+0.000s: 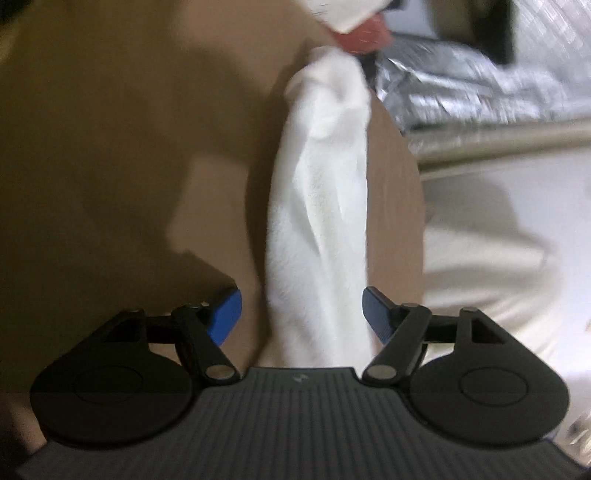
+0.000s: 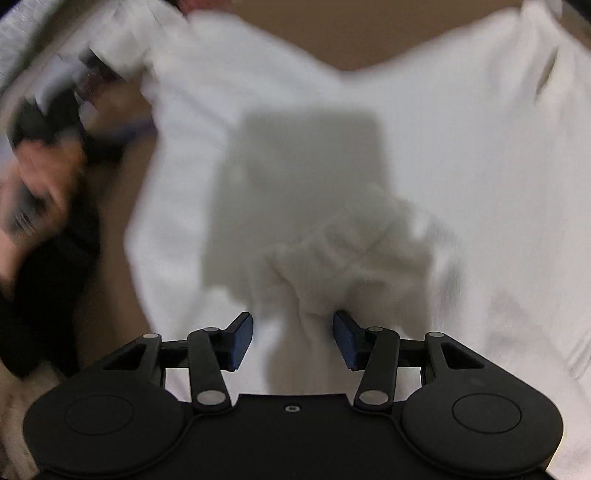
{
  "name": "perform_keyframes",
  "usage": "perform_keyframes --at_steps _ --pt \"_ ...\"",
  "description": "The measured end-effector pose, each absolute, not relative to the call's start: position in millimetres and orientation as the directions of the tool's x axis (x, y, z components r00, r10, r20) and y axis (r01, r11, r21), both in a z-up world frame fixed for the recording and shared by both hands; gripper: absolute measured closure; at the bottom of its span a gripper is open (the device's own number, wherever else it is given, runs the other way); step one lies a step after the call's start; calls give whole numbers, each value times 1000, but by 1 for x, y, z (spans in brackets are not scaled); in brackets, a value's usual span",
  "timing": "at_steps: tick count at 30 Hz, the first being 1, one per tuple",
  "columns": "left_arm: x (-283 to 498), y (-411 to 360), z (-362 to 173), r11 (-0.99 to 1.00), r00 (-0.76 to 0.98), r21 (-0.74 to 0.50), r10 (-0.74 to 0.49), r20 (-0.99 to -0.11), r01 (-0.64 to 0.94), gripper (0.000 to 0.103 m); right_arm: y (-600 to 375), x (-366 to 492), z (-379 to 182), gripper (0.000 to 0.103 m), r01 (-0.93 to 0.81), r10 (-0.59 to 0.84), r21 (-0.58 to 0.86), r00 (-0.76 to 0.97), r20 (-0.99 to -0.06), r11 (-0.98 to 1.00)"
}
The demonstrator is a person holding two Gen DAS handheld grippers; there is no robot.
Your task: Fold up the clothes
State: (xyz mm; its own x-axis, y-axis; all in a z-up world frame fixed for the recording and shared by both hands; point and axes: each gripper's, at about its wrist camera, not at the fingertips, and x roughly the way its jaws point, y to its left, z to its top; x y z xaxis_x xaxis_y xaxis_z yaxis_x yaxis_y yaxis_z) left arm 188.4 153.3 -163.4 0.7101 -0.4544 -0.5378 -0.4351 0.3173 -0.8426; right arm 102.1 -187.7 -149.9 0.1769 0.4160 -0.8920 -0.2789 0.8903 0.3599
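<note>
White garment (image 2: 424, 155): spread over brown table (image 2: 295, 33), one bunched fold rising between right gripper (image 2: 293, 341) pads, jaws partly apart. Left gripper (image 1: 302, 314): jaws wide, straddling a hanging white strip (image 1: 321, 206), no visible grip. Person's hand (image 2: 40, 173), blurred, far left.

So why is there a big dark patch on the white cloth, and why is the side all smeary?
Right wrist view: the patch is a shadow falling on the white cloth; the hand at the left edge is motion-blurred. Left wrist view: shadows darken the brown table, and the top-right background is blurred.
</note>
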Motion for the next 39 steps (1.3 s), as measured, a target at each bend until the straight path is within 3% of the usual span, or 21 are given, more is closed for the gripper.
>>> perform_keyframes --at_steps 3,6,7,8,9,10,15,19,23,25,27,29,30,33,36,39 --pt "203 134 -163 422 715 -832 -447 -537 -360 31 -185 109 -152 45 -286 453 393 186 -872 874" --pt "222 114 -151 574 699 -799 -497 -514 -178 35 -179 103 -151 42 -341 463 378 220 -858 861" --pt "225 106 -147 641 683 -756 -495 -537 -130 50 -176 96 -152 40 -375 456 350 243 -856 858" --pt "228 97 -143 705 670 -705 -483 -564 -84 77 -172 88 -152 35 -407 452 325 269 -851 854" --pt "229 90 -141 756 668 -652 -455 -589 -59 88 -171 81 -153 33 -426 452 308 295 -842 851" --pt "228 85 -140 777 674 -628 -438 -595 -50 93 -170 75 -153 31 -430 455 301 320 -831 851" --pt "223 68 -131 820 724 -573 -389 -570 -10 95 -186 66 -156 30 -383 511 374 368 -777 845" --pt "195 43 -87 860 795 -499 -376 -476 108 95 -211 66 -144 30 -288 570 495 318 -758 820" --pt "133 -4 -29 783 749 -494 -572 -334 377 95 -268 35 -122 30 -134 635 636 364 -682 760" --pt "108 -41 -21 700 650 -557 -682 -335 448 94 -299 11 -111 28 -85 628 672 459 -628 735" --pt "91 -89 -30 655 500 -609 -748 -437 448 92 -330 -12 -101 24 -40 608 710 551 -571 703" --pt "75 -132 -54 660 329 -612 -750 -574 435 66 -352 -25 -103 24 21 571 730 608 -552 683" --pt "69 -138 -60 679 287 -577 -724 -627 454 60 -360 -31 -106 24 46 552 729 622 -556 683" --pt "52 -155 -76 713 175 -470 -628 -758 519 57 -364 -43 -112 24 109 483 698 646 -590 707" --pt "52 -120 -49 704 224 -466 -650 -726 536 50 -353 -47 -108 24 112 443 657 653 -615 746" --pt "66 -71 -22 682 322 -550 -722 -613 482 32 -326 -35 -100 24 57 414 569 628 -659 820"
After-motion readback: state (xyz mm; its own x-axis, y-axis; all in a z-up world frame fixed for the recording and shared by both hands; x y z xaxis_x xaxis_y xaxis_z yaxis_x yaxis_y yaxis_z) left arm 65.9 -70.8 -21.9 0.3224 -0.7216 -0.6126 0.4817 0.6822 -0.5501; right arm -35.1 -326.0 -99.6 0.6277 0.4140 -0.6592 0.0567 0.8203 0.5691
